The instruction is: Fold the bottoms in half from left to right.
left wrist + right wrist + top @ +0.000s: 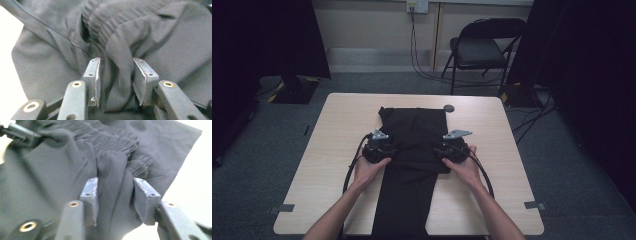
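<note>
Both my forearms came in from the near edge, hands level over the middle of the light wooden table (342, 120), one at each side of the black trousers (412, 150). The trousers lay lengthwise down the table's centre, folded over on themselves at mid-table, the lower part running off the near edge. My left gripper (382, 148) sat at the fold's left edge and my right gripper (443, 148) at its right, both pointing inward.

From above the jaws were too dark against the cloth to read. The left gripper view settled it: my left gripper (117, 75) stood with its jaws apart, a ridge of fabric bunched loosely between them, beside the gathered elastic waistband (110, 22). The right gripper view showed my right gripper (115, 196) the same way, jaws parted around a fold of cloth, not pinching it.
</note>
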Demonstrator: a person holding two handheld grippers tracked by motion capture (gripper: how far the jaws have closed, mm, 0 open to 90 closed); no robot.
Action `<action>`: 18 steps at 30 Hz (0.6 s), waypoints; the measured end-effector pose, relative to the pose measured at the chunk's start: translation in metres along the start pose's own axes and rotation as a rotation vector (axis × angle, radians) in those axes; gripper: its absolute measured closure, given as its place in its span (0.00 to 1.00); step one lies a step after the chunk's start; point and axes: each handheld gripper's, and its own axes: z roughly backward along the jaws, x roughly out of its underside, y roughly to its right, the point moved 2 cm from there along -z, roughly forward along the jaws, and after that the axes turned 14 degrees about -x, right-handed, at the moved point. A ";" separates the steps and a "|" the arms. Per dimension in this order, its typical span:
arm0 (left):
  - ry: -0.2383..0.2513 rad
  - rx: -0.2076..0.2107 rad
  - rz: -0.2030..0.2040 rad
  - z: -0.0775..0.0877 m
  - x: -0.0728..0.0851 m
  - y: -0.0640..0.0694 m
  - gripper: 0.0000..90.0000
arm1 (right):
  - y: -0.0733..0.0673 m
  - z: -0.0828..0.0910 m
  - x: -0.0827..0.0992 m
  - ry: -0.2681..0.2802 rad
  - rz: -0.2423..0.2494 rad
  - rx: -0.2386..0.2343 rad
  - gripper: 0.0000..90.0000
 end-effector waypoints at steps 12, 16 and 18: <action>-0.070 0.158 -0.249 0.061 0.052 0.033 0.78 | -0.073 0.068 0.047 0.035 0.035 -0.140 0.89; -0.085 0.132 -0.297 0.050 0.056 0.043 0.75 | -0.081 0.049 0.066 -0.058 0.044 -0.168 0.91; -0.080 0.088 -0.288 0.048 0.054 0.040 0.71 | -0.077 0.041 0.065 -0.061 0.032 -0.168 0.90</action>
